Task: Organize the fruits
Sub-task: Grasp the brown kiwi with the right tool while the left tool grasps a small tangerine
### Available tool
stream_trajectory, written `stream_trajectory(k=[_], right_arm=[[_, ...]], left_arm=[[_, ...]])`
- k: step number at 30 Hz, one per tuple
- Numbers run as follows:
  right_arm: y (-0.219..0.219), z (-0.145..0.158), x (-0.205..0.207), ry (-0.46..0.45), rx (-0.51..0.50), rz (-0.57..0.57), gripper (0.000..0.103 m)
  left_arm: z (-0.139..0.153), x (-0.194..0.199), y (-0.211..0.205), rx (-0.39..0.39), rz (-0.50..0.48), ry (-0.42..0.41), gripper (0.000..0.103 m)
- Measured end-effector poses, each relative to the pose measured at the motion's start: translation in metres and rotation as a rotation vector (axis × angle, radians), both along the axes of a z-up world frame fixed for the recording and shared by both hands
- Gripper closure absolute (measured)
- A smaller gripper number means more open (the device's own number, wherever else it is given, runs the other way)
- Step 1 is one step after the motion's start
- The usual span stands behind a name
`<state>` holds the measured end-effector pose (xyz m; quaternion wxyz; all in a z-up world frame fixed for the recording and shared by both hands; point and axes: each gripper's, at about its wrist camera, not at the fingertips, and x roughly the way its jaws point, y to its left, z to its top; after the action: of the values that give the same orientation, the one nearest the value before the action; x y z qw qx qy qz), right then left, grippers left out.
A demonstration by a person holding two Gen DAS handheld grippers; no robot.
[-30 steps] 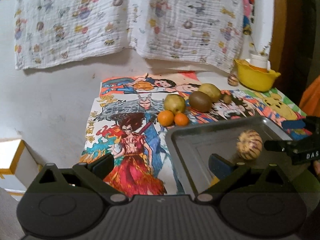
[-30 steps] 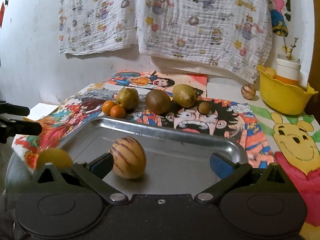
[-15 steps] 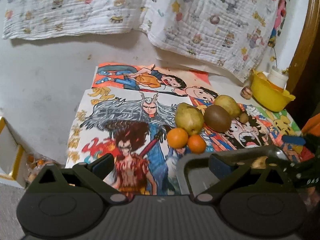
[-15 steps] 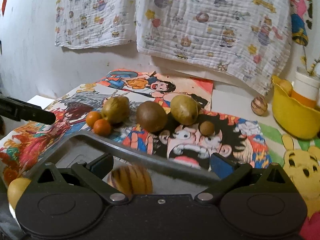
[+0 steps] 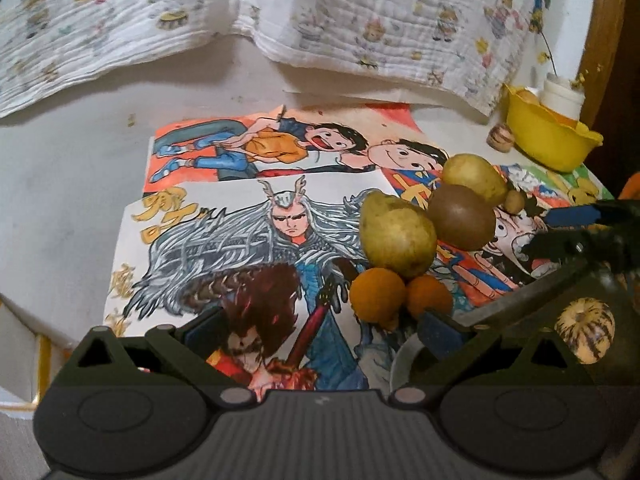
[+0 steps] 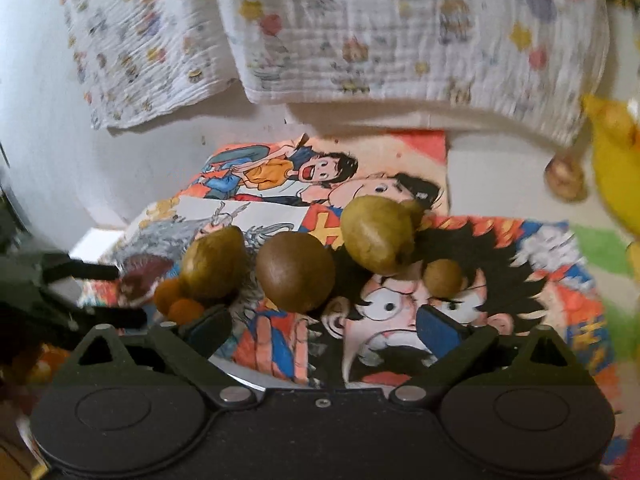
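A row of fruit lies on the cartoon posters: two small oranges [image 5: 378, 294] [image 6: 176, 300], a yellow-green pear [image 5: 398, 236] [image 6: 214, 262], a round brown fruit [image 5: 460, 216] [image 6: 296, 272], a second pear [image 5: 474, 174] [image 6: 378, 234] and a small brown fruit [image 6: 442, 278]. My left gripper [image 5: 320, 328] is open and empty, just short of the oranges. My right gripper [image 6: 324, 328] is wide, its jaws closing, with nothing between the pads; the brown fruit sits just ahead. A striped fruit [image 5: 584, 330] rests in the metal tray [image 5: 500, 304].
A yellow bowl [image 5: 548, 136] with a white cup stands at the back right, a small striped ball [image 5: 500, 138] beside it. A patterned cloth [image 5: 360, 20] hangs on the wall behind. A white box [image 5: 24, 344] sits at the left edge.
Both grippers moved forward over the tray toward the row of fruit. The tray and the striped fruit slid down and almost out of the right wrist view.
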<state>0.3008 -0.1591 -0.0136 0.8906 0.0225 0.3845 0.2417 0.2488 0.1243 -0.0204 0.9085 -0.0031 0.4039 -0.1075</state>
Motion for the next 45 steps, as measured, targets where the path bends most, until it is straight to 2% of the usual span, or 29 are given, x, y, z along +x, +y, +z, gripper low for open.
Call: stream_trajectory(k=[4,11,17,22,25,28,34,38,45], right_arm=[[0.008,-0.006,0.015,0.037,0.024,0.013,0.011],[0.023,-0.013,0.029,0.032,0.011,0.015,0.026],[0.033,-0.019,0.037,0.041,0.013,0.022,0.031],[0.038,-0.023,0.042,0.055,0.021,0.026,0.039],[0.039,-0.025,0.045,0.066,0.036,0.022,0.04],[0.04,-0.026,0.047,0.072,0.046,0.021,0.04],[0.041,-0.027,0.05,0.069,0.046,0.03,0.04],[0.041,-0.028,0.051,0.064,0.055,0.034,0.042],[0.035,-0.029,0.05,0.062,0.091,0.031,0.043]], left_arm=[[-0.002,0.006,-0.002,0.007,-0.04,-0.001,0.006],[-0.008,0.013,-0.003,0.018,-0.08,-0.01,0.016],[-0.008,0.013,-0.007,0.015,-0.119,-0.033,0.024],[-0.008,0.016,-0.008,-0.012,-0.14,-0.039,0.037],[-0.009,0.017,-0.009,-0.039,-0.166,-0.042,0.049],[-0.011,0.016,-0.013,-0.042,-0.182,-0.045,0.054],[-0.014,0.019,-0.018,-0.039,-0.184,-0.052,0.055],[-0.014,0.019,-0.019,-0.061,-0.19,-0.047,0.068],[-0.01,0.015,-0.019,-0.065,-0.145,-0.046,0.068]])
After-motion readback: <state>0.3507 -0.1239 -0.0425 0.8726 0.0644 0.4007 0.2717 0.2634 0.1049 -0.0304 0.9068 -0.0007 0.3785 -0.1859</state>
